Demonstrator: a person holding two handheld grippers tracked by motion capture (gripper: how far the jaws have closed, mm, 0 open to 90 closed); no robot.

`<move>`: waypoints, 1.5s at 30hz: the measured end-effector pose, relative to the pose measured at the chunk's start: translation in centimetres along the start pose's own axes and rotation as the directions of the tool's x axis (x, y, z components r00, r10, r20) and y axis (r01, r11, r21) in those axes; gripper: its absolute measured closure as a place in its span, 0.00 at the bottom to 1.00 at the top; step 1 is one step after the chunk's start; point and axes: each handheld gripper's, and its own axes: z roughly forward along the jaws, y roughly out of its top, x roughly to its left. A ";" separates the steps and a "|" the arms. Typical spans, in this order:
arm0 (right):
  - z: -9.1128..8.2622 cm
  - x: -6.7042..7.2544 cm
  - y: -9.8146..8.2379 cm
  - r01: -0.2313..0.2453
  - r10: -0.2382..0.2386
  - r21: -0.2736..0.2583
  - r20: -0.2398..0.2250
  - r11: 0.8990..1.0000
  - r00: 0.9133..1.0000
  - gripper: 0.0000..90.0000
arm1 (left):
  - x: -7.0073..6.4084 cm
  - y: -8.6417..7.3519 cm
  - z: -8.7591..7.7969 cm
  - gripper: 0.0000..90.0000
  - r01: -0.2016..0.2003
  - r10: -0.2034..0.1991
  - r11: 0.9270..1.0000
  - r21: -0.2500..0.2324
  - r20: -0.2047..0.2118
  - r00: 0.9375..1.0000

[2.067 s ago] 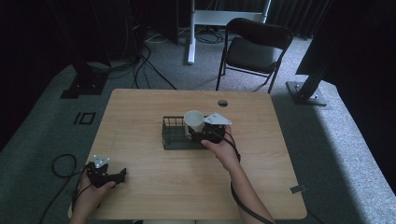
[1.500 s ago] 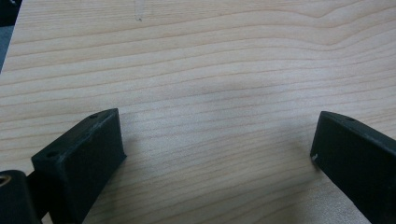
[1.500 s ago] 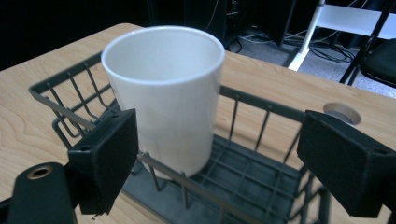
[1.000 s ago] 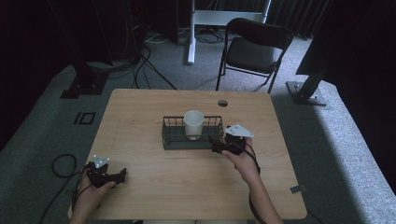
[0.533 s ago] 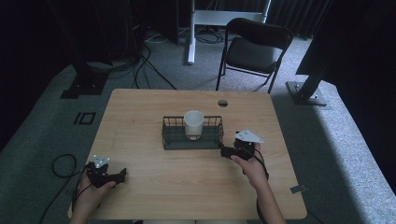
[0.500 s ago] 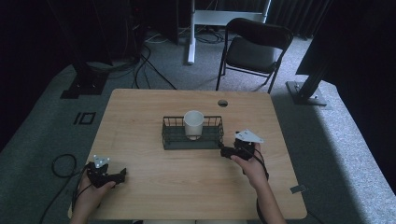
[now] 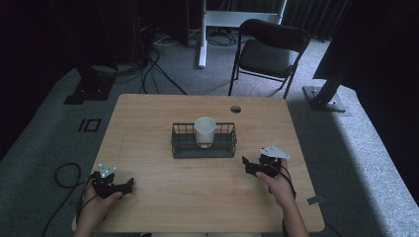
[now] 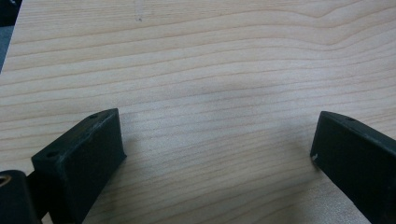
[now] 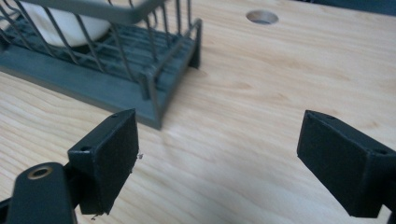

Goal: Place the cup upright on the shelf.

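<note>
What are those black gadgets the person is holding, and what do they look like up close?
Each hand holds a black gripper: the left gripper and right gripper. Both carry a grey three-cornered plate on top and trail a dark cable. Their jaws are thick, blocky black pads with small screw holes. The forearms look bare, without sleeves.

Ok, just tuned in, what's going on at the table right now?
A person holds a two-jaw gripper in each hand over a wooden table. A white cup stands inside the dark wire basket near the table's middle. The right gripper sits open and empty on the table just right of the basket, holding nothing. The left gripper rests near the front left corner, jaws wide apart over bare wood. Nothing is gripped at this moment.
</note>
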 end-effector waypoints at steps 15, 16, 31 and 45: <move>-1.6 -2.8 -2.7 -0.064 0.058 0.063 0.091 0.996 0.994 0.14 | 0.0 0.0 0.0 0.03 0.000 0.000 1.000 0.000 0.000 1.000; -1.7 -2.9 -2.9 -0.065 0.058 0.071 0.099 0.995 0.993 0.14 | 0.0 0.0 0.0 0.03 0.000 0.000 1.000 0.000 0.000 1.000; -2.4 -5.7 -4.9 -0.143 0.117 0.168 0.151 0.975 0.981 0.14 | 0.0 0.0 0.0 0.03 0.000 0.000 1.000 0.000 0.000 1.000; -2.7 -5.5 -6.0 -0.023 0.016 0.209 0.034 0.978 0.999 0.13 | 0.0 0.0 0.0 0.03 0.000 0.000 1.000 0.000 0.000 1.000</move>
